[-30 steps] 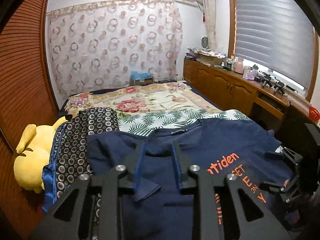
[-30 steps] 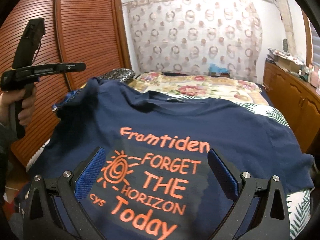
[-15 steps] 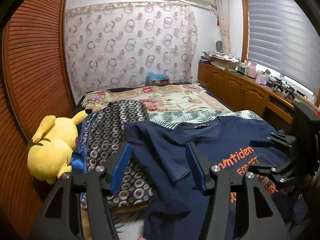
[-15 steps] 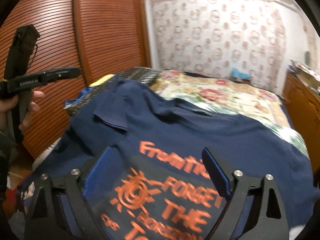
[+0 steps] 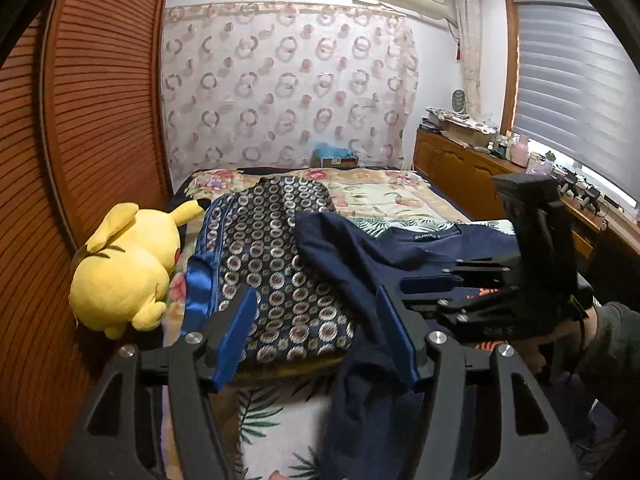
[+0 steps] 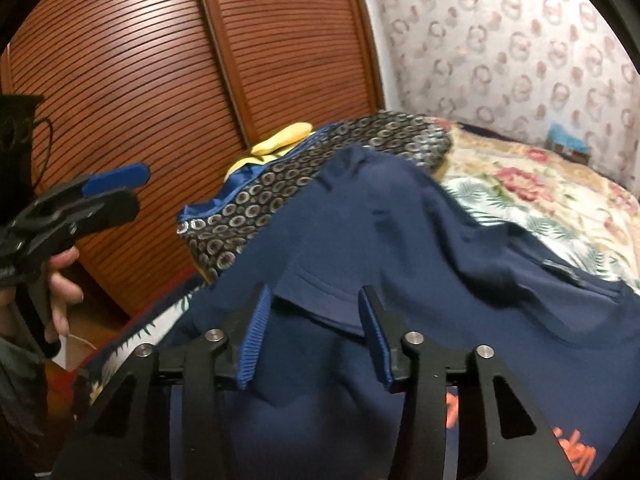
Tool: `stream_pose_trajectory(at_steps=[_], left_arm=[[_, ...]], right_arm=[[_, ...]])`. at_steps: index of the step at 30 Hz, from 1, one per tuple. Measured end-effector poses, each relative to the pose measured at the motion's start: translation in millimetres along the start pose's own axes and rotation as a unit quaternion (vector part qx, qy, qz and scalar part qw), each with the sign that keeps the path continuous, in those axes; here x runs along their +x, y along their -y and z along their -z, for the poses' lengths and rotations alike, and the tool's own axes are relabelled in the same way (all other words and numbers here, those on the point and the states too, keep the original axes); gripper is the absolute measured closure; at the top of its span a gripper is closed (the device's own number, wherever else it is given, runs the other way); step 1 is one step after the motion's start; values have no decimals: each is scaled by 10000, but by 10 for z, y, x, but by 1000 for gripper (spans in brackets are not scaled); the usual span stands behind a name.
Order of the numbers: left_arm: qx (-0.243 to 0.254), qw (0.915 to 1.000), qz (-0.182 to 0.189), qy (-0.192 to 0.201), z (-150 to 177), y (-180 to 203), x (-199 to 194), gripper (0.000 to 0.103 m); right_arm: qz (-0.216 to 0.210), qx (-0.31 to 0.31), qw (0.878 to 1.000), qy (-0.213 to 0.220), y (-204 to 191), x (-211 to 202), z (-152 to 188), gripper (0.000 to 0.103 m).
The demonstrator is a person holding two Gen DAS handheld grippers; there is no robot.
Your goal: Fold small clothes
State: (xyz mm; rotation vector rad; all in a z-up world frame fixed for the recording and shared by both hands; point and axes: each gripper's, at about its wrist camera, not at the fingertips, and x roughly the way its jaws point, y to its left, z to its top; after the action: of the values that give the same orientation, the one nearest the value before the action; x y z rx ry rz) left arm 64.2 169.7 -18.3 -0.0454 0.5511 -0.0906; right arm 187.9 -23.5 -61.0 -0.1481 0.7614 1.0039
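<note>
A navy T-shirt (image 6: 420, 240) with orange lettering lies spread on the bed, its left sleeve (image 6: 316, 280) folded inward. It also shows in the left wrist view (image 5: 360, 264), one edge hanging off the bed's front. My left gripper (image 5: 316, 312) is open and empty, just left of the shirt, over a patterned pillow. My right gripper (image 6: 316, 308) is open, its jaws either side of the folded sleeve's hem, touching nothing that I can see. The right gripper also shows in the left wrist view (image 5: 452, 280), and the left gripper in the right wrist view (image 6: 112, 188).
A dark circle-patterned pillow (image 5: 276, 248) lies left of the shirt, with a yellow plush toy (image 5: 124, 268) beside it. A slatted wooden wardrobe (image 6: 160, 80) stands at left. A wooden cabinet (image 5: 460, 168) with clutter runs under the window at right. The floral bedspread (image 5: 384, 196) stretches behind.
My left gripper let go of the sleeve, opened and drew back to the left. My right gripper moved left from the print to the folded sleeve, and its jaws narrowed.
</note>
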Motion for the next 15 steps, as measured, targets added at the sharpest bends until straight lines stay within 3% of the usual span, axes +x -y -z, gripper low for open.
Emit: stream_pose_trajectory(at_steps=[2,7,11,15], left_arm=[[-24,10000,-13,-30,45,-26,7,42],[-55,9999,25,-82,123,-47,35,42],[-71,9999,84,-103,173,-4,42,42],[-55,9998,153,-124,204,58,51,42]], right_arm=[[-66,0,9999,-109,-12,90,-30,64],[125,-94,9995,-280,37,201,-83,93],[256,-94,9994,-211,130,157,-152,98],[876,-58,9961,-34,305,54,-275,99]])
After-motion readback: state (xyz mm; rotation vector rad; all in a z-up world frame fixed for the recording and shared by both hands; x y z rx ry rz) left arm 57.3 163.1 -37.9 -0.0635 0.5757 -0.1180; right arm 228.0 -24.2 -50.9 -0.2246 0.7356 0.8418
